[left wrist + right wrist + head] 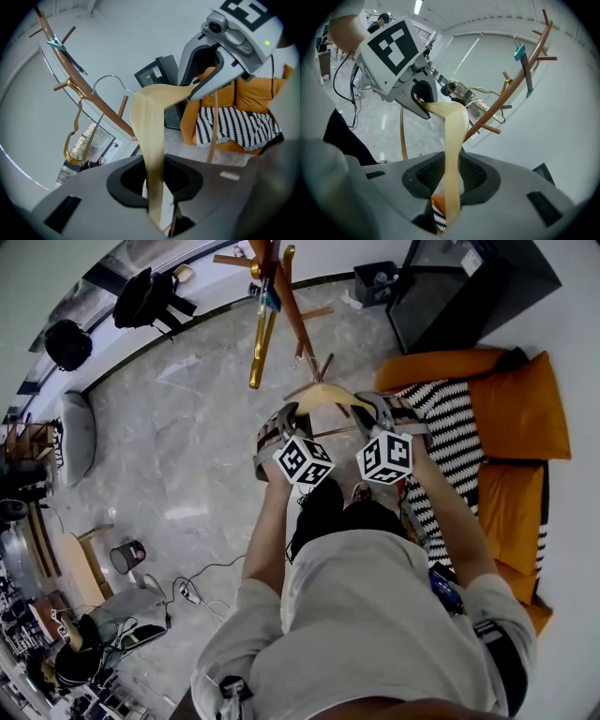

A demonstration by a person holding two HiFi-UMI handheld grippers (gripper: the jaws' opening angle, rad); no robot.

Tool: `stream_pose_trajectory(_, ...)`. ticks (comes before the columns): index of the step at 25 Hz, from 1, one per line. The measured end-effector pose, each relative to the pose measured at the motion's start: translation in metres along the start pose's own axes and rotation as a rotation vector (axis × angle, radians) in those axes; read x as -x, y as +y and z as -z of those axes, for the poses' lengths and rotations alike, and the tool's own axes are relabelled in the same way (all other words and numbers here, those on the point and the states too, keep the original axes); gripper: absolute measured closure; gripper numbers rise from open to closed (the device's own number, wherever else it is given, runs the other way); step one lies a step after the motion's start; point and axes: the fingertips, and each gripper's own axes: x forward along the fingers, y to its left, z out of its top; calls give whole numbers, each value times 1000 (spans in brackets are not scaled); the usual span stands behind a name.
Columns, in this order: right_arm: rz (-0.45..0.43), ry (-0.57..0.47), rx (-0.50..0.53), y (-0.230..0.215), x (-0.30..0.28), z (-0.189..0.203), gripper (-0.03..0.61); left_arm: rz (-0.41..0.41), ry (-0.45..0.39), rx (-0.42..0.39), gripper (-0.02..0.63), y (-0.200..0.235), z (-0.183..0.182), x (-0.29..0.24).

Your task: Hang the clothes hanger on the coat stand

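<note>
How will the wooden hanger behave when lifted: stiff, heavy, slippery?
The hanger looks like solid wood and keeps its shape, so it probably will not sag. It seems slim, so it is likely light. Its smooth surface might slide in the left claw or the right claw.

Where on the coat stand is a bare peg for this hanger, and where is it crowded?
The short peg low on the coat stand is bare, below the gold loop. Higher up is crowded: the loop and a blue clip. The floor between stand and grey cushion is bare.
</note>
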Motion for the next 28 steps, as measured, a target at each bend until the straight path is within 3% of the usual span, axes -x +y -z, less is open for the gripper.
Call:
stream_pose_trajectory(13,53,-15,-27,16,-63,22,492,-89,-37,-36,526,3,26,-60)
stream_pose_trajectory(28,66,23,-53,32,-135,39,492,-103,-47,-64,526,12,58,-124)
